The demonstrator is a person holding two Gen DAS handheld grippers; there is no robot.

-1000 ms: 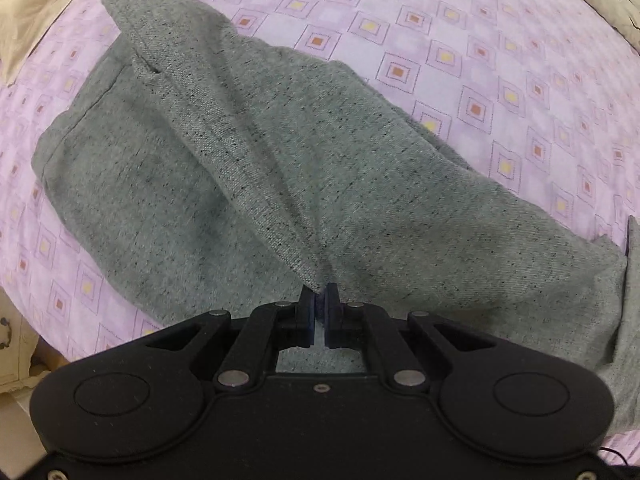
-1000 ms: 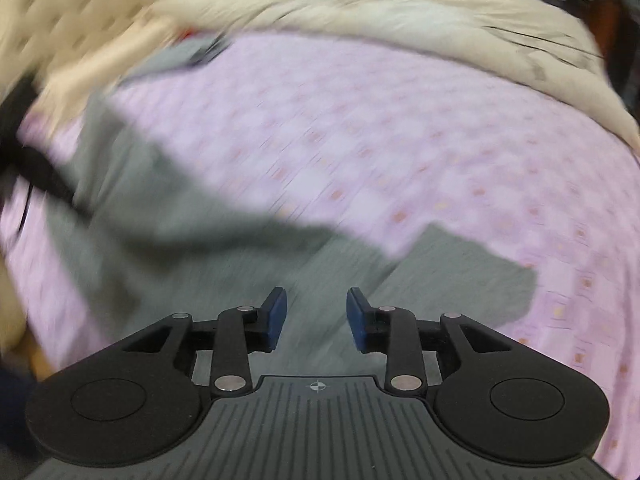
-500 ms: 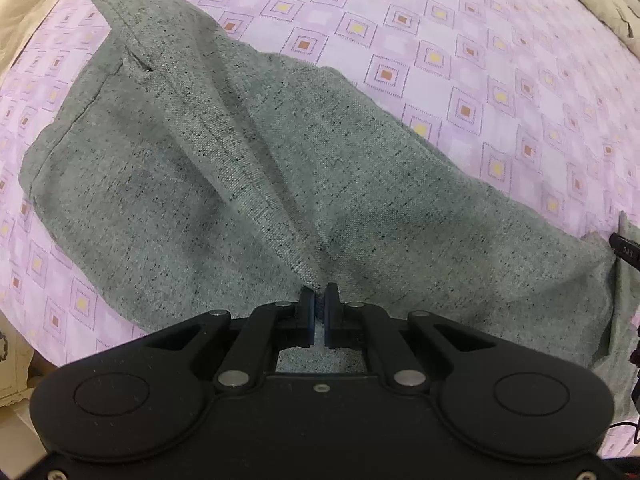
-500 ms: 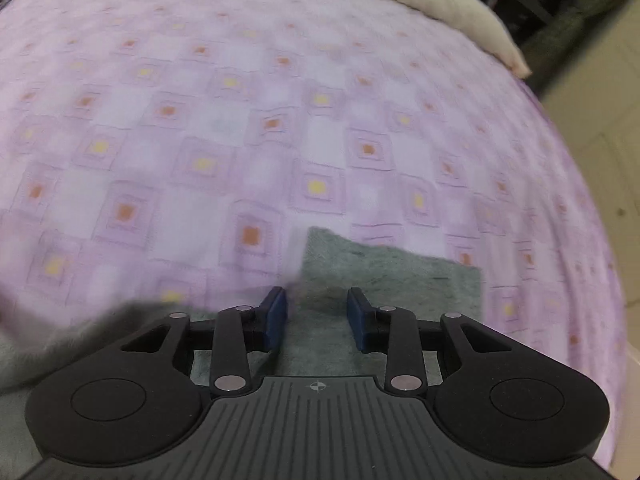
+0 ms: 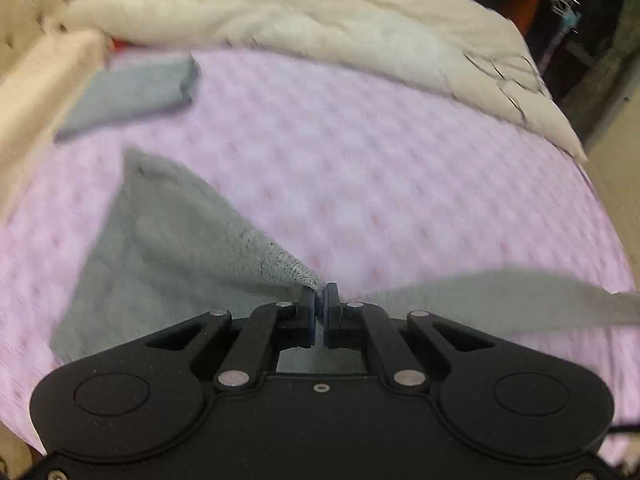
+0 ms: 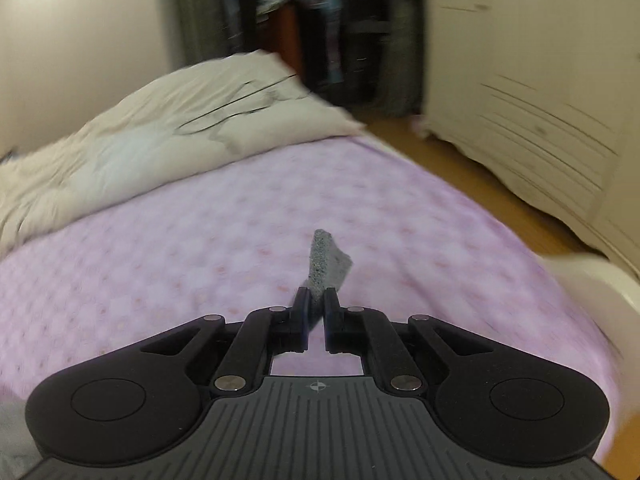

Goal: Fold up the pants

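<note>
Purple checked bedsheet (image 5: pixel 400 184) is your whole work surface, with a cream duvet (image 5: pixel 320 20) bunched along its far side and a folded grey garment (image 5: pixel 132 96) near the sheet's far left corner. Your pants (image 5: pixel 168 248) are spread on the left part of the sheet, one edge lifted off it. Left claw (image 5: pixel 319 300) is pinched tight on that edge. Right claw (image 6: pixel 316 300) is clamped on another bit of the pants (image 6: pixel 326 264), a small flap sticking out past its tips, held above the sheet. Both views are pretty blurry. I'd guess this knit is light, floppy and a bit stretchy, so it'll sag between your claws. Grip at hems or the waistband, keep it taut.
</note>
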